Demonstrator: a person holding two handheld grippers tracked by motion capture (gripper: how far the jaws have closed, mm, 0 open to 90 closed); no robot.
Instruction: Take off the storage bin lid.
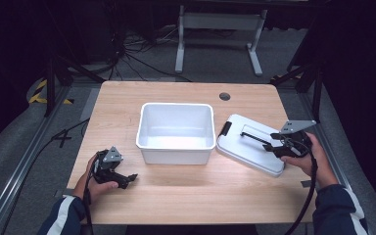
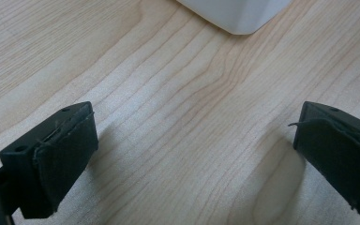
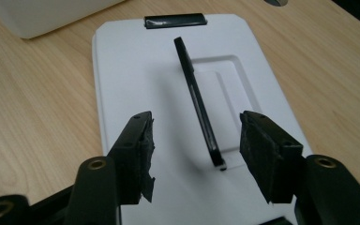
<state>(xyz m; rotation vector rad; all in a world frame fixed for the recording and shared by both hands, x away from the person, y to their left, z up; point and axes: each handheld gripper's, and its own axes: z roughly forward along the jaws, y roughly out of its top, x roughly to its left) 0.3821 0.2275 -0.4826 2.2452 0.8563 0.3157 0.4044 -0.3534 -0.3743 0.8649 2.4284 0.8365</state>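
The white lid (image 1: 248, 144) lies flat on the table (image 1: 176, 196) at the right of the high view, just beside the open white bin (image 1: 176, 132), its long axis slanting from upper left to lower right and its black handle (image 3: 198, 101) standing up along that axis. The right hand-held gripper (image 3: 194, 145) straddles the near end of the handle, jaws parted and not pressing on it, so I judge the lid is set down and released, the bin uncovered. At lower left, the left hand-held gripper (image 1: 120, 177) rests wide open over bare wood.
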